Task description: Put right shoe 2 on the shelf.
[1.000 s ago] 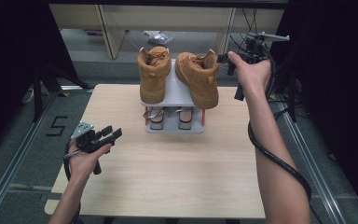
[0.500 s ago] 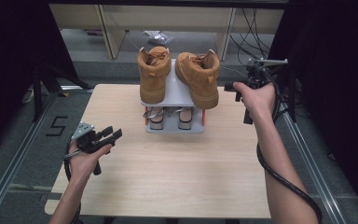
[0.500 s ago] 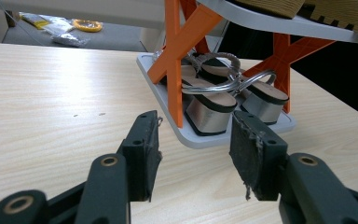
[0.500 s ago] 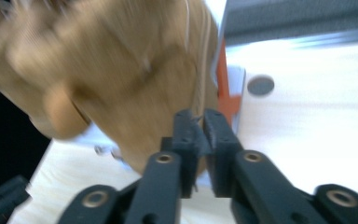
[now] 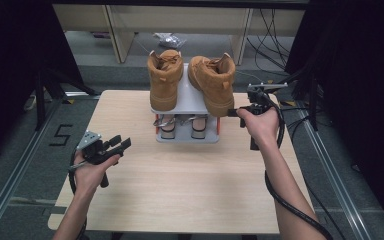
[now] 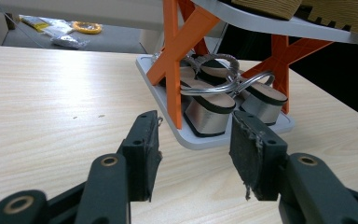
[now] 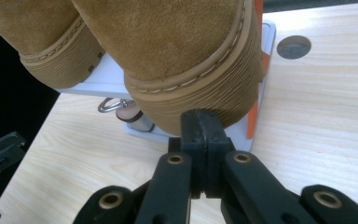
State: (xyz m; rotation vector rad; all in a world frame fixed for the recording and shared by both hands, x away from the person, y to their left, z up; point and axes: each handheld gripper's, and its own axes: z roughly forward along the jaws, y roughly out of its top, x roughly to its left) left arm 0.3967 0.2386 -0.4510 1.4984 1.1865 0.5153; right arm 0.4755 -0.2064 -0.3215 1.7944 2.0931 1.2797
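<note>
Two tan suede boots, left (image 5: 165, 80) and right (image 5: 212, 82), stand on the top shelf of a small grey rack (image 5: 185, 95) with orange legs (image 6: 172, 51). Silver-heeled sandals (image 6: 209, 112) lie on its bottom tray. My right gripper (image 5: 232, 112) is shut with nothing between its jaws, its tip (image 7: 200, 116) right at the ribbed sole of the right boot's (image 7: 177, 42) toe. My left gripper (image 5: 121, 144) hovers open over the table's left side, pointing at the rack's lower tray (image 6: 196, 121), a short way from it.
The wooden table (image 5: 190, 185) has bare room in front of the rack and on both sides. A round dark spot (image 7: 293, 46) marks the top beyond the rack. Cables hang off the right edge; a floor mark "5" (image 5: 60, 135) lies to the left.
My right hand has come down from beside the right boot's top to the level of its sole and moved in toward the toe. The left hand has stayed put.
</note>
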